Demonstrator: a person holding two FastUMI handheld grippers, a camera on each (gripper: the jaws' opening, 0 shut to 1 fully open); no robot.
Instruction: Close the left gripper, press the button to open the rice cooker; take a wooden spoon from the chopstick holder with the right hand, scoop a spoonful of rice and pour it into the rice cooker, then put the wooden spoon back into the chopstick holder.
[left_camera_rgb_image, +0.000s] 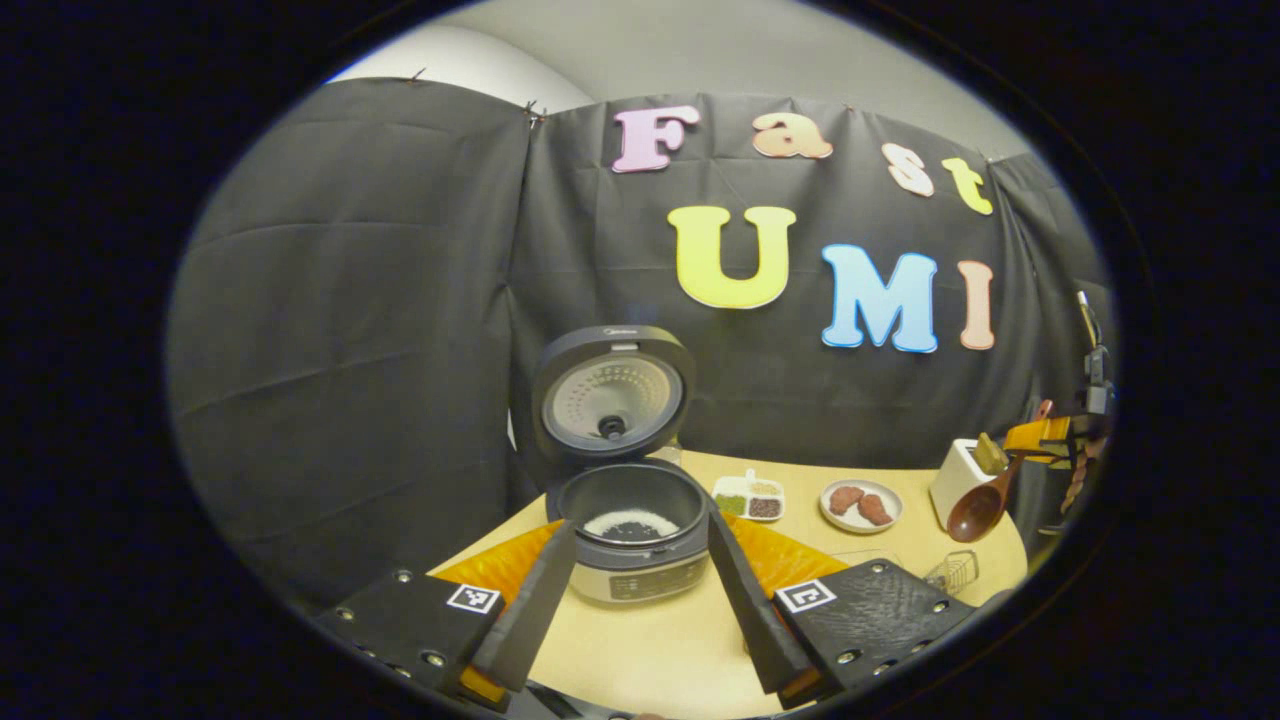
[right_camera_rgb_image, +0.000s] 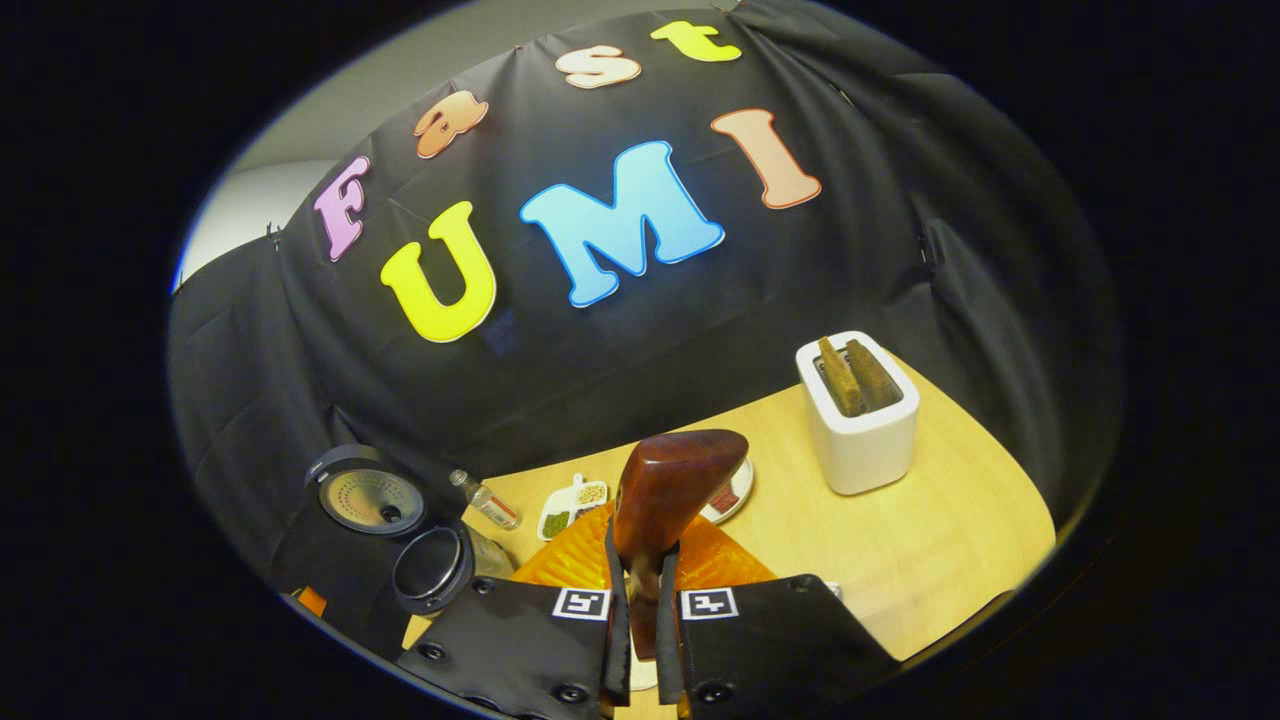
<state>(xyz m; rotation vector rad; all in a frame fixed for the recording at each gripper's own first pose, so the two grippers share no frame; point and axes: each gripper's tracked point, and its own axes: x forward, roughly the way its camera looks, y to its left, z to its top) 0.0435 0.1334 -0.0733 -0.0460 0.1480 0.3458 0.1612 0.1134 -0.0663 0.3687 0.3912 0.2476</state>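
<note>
The rice cooker (left_camera_rgb_image: 630, 540) stands open on the table, its lid (left_camera_rgb_image: 612, 395) raised upright and white rice (left_camera_rgb_image: 630, 522) in the pot. My left gripper (left_camera_rgb_image: 640, 525) is open, its fingers spread on either side of the cooker and a little in front of it. At the far right, my right gripper (left_camera_rgb_image: 1050, 435) holds the wooden spoon (left_camera_rgb_image: 978, 508) beside the white chopstick holder (left_camera_rgb_image: 955, 480). In the right gripper view, my right gripper (right_camera_rgb_image: 640, 560) is shut on the spoon (right_camera_rgb_image: 672, 480). The holder (right_camera_rgb_image: 860, 420), with two wooden pieces in it, stands ahead to the right, and the cooker (right_camera_rgb_image: 430, 565) lies at the lower left.
A divided dish of grains (left_camera_rgb_image: 748, 497) and a plate with brown pieces (left_camera_rgb_image: 860, 505) sit behind the cooker to the right. An orange mat (left_camera_rgb_image: 780, 560) lies under the cooker. A small wire basket (left_camera_rgb_image: 950, 572) is near the table's (left_camera_rgb_image: 650, 640) right edge, and a small bottle (right_camera_rgb_image: 485, 500) stands near the cooker.
</note>
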